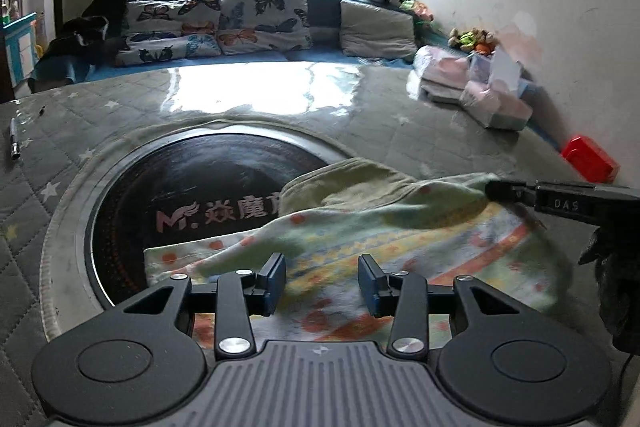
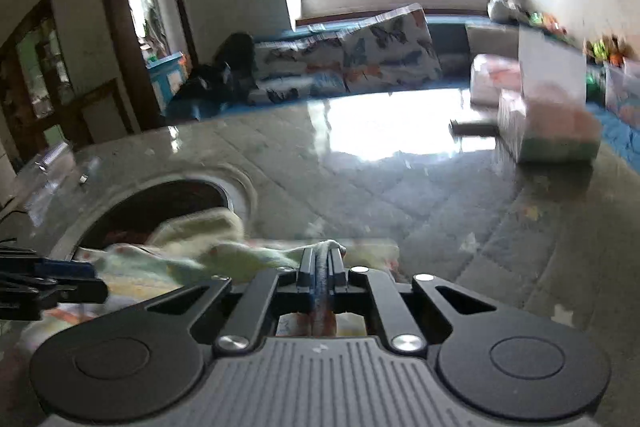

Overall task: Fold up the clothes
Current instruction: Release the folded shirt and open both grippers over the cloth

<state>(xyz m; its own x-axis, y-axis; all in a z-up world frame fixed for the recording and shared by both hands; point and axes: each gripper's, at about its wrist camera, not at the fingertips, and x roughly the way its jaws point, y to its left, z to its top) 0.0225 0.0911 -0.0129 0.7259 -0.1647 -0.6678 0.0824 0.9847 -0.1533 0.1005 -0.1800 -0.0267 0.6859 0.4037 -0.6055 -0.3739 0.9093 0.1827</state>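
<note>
While a pen (image 1: 14, 139) lies at the far left of the quilted table cover (image 1: 60, 163), the round black cooktop (image 1: 200, 187) sunk in the table is partly hidden by the patterned garment (image 1: 400, 227) spread over its right side. Above the near edge of that cloth, the left gripper (image 1: 322, 285) hovers with its blue-padded jaws apart and nothing between them. Further right, the right gripper (image 2: 322, 267) is clamped on a bunched corner of the garment, lifting that corner off the table.

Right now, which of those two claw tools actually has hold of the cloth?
The right gripper: its fingers are pinched shut on an edge of the patterned cloth. The left gripper has its fingers spread apart, holding nothing.
</note>
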